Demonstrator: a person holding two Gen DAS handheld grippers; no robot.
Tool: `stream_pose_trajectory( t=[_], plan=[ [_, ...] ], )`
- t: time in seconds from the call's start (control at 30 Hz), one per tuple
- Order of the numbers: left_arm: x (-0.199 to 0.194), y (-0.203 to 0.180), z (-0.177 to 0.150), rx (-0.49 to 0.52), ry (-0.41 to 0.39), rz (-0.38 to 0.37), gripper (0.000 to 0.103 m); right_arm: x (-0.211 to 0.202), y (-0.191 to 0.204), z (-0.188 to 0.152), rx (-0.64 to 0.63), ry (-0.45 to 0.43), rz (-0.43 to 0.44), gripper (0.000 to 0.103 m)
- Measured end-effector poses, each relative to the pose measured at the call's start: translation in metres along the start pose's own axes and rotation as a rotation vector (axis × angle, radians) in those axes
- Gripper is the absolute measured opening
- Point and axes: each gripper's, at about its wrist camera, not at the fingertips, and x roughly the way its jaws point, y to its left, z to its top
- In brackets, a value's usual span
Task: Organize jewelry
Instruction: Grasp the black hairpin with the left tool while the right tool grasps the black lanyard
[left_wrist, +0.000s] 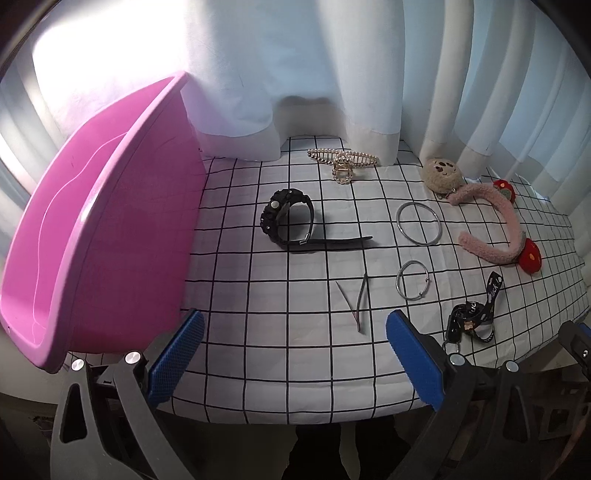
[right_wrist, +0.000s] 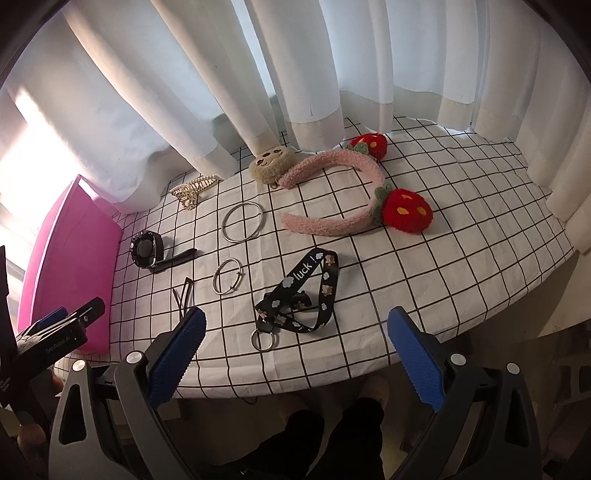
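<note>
Jewelry lies on a checked tablecloth (left_wrist: 280, 369): a black watch (left_wrist: 286, 221), a pearl hair claw (left_wrist: 343, 162), a large silver bangle (left_wrist: 419, 223), a small silver bangle (left_wrist: 413, 285), a thin hair clip (left_wrist: 360, 302), a black lanyard (right_wrist: 306, 291), a pink strawberry headband (right_wrist: 354, 192) and a plush charm (right_wrist: 269, 162). A pink tub (left_wrist: 92, 236) stands at the left. My left gripper (left_wrist: 295, 332) is open and empty just in front of the hair clip. My right gripper (right_wrist: 295, 332) is open and empty just short of the lanyard's key ring.
White curtains (right_wrist: 258, 74) hang along the table's far side. The table's front edge (right_wrist: 332, 376) curves just under both grippers. The left gripper also shows in the right wrist view (right_wrist: 62, 328) beside the tub.
</note>
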Motion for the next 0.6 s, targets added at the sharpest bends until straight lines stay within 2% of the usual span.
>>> stream_pose_trajectory(
  t=[0.2,0.5,0.6],
  plan=[
    [0.037,-0.018,-0.009,0.024,0.013,-0.051,0.097,0.037,-0.017,-0.015,0.029,0.044,0.001,0.094],
    [0.074,-0.026,-0.013,0.031,0.028,-0.089,0.097,0.089,0.003,-0.014,-0.017,0.064,0.04,0.094],
    [0.085,-0.025,-0.014,0.038,0.034,-0.075,0.097,0.1,0.011,-0.014,-0.046,0.055,0.023,0.094]
  ],
)
